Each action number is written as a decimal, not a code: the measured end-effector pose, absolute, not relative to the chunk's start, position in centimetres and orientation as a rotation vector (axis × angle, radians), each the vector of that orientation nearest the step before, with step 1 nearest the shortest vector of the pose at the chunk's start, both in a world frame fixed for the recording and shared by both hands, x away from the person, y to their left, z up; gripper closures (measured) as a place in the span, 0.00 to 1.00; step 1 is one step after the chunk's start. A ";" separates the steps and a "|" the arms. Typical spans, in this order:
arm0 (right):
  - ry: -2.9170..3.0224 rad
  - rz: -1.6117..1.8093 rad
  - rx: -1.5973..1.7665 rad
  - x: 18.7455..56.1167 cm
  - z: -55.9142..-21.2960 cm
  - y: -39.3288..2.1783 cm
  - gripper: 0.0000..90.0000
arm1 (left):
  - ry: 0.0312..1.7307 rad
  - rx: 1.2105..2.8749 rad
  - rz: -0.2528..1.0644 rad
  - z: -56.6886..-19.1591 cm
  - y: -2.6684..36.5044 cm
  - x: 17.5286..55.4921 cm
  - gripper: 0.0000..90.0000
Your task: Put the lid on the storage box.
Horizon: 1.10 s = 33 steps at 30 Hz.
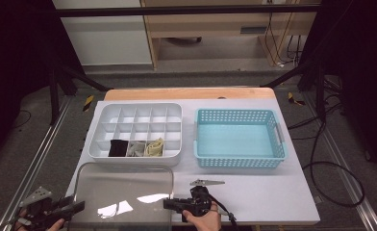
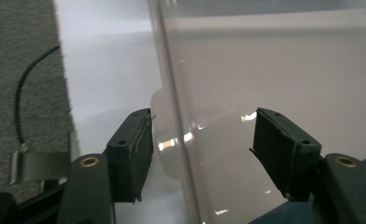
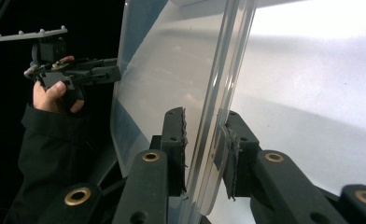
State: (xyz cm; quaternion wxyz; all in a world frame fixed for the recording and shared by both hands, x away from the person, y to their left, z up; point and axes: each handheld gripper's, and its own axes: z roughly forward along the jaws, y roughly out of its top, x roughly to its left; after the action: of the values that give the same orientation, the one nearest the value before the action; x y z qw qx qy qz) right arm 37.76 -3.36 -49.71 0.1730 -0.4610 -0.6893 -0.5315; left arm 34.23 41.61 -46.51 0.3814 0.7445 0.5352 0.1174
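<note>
A: What is being handled at this moment?

B: A clear plastic lid (image 1: 124, 197) is being held at the lower left of the high view, in front of the white divided organizer (image 1: 135, 132). Its right edge is pinched by the right gripper (image 3: 204, 140): in the right gripper view the rim is seen sandwiched between the two pads, which press on it from both sides.

A: And the left gripper?

B: The left gripper (image 2: 200, 149) is spread wide. In the left gripper view the lid's edge is seen standing between the jaws, but neither pad is pressed against it, so no grip is made on that side. In the high view it sits at the lid's left edge, at the bottom left corner of the frame.

A: How far along is the work judged to be?

B: The lid is off the organizer, and the tray stands uncovered at centre left. Three of its near compartments are filled with rolled items (image 1: 136, 148), one black, one grey, one yellowish; the remaining cells are seen empty. The blue basket (image 1: 238, 139) at centre right is empty too.

A: What is left?

B: It cannot be told whether the lid is being taken away or brought back. Either way, it has yet to be set down or seated.
</note>
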 end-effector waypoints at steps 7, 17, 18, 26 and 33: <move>-1.961 -1.490 -1.306 38.0 -49.9 -3.4 0.81 | 1.364 1.926 0.249 -46.4 41.7 35.5 0.41; -1.987 -1.485 -1.297 38.3 -49.7 -3.3 0.81 | 1.377 1.879 0.198 -46.4 42.2 35.1 0.44; -1.988 -1.487 -1.296 38.3 -49.6 -3.4 0.81 | 1.378 1.867 0.199 -46.4 42.2 35.1 0.46; -2.052 -1.532 -1.297 38.3 -48.8 -4.3 0.82 | 1.343 1.833 0.309 -44.5 41.3 33.9 0.60; -2.036 -1.560 -1.314 38.7 -48.1 -5.2 0.80 | 1.297 1.803 0.328 -43.3 40.8 33.4 0.65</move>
State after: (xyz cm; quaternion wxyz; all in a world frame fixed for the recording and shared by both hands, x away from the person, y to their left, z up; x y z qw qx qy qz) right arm 38.66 -5.20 -48.11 0.1295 -0.4522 -0.7004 -0.5369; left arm 33.40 40.76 -43.26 0.4333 0.7238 0.5206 0.1316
